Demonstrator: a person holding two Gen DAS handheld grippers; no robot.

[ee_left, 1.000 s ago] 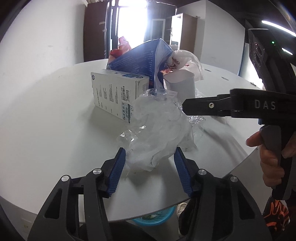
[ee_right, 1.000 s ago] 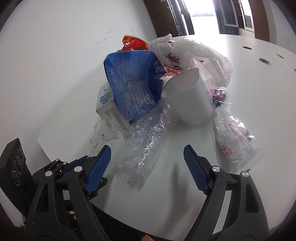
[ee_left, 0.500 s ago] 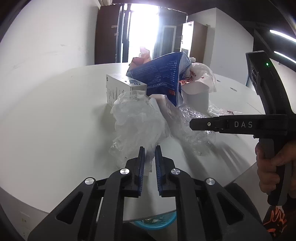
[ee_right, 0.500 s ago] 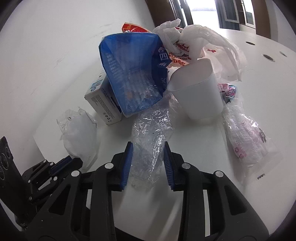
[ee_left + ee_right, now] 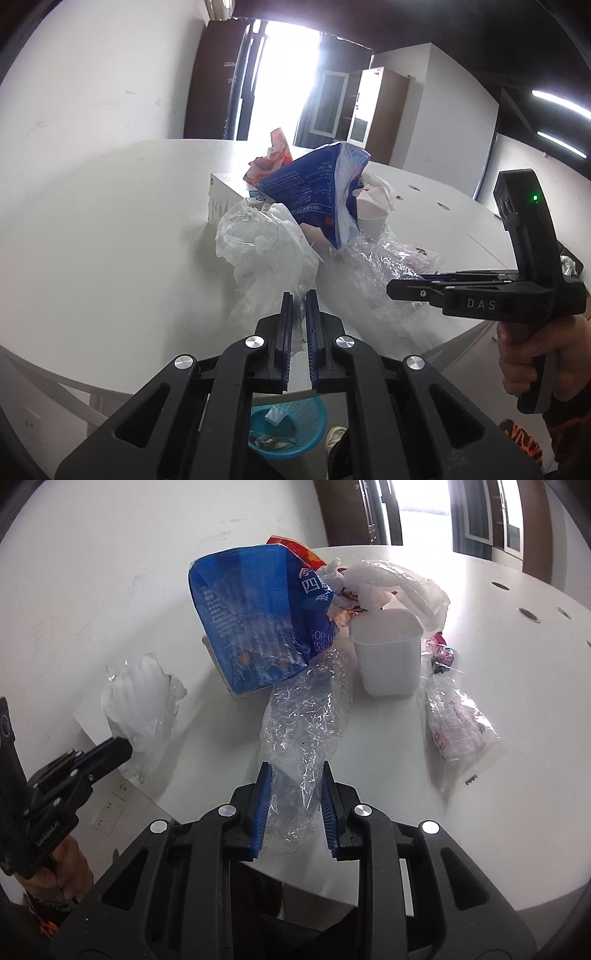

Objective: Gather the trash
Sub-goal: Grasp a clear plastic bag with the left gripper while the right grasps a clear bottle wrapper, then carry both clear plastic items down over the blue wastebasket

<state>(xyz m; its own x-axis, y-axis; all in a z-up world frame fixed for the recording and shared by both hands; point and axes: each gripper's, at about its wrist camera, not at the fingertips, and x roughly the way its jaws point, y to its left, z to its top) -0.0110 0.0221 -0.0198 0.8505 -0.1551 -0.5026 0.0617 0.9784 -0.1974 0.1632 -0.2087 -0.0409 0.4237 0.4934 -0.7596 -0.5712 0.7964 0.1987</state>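
Both of my hand-held grippers are clenched on trash at the near edge of the round white table (image 5: pixel 92 229). At the lower centre of the left wrist view my left gripper (image 5: pixel 299 299) has its blue pads pinched almost together on the tail of a crumpled whitish translucent plastic bag (image 5: pixel 266 251), which rises just above the fingers. In the right wrist view that same bag (image 5: pixel 142 705) sits at middle left, held out past the table edge. At the lower centre of that view my right gripper (image 5: pixel 295 775) squeezes a crinkled clear cellophane wrapper (image 5: pixel 303 723) between its pads. Above it, at upper centre, the pile sits on the table: a blue tissue packet (image 5: pixel 255 616), a white plastic cup (image 5: pixel 386 653), white plastic bags (image 5: pixel 391 579), and at right a clear wrapper with pink print (image 5: pixel 458 727). Below my left gripper, a blue plastic basket (image 5: pixel 291 424) stands on the floor.
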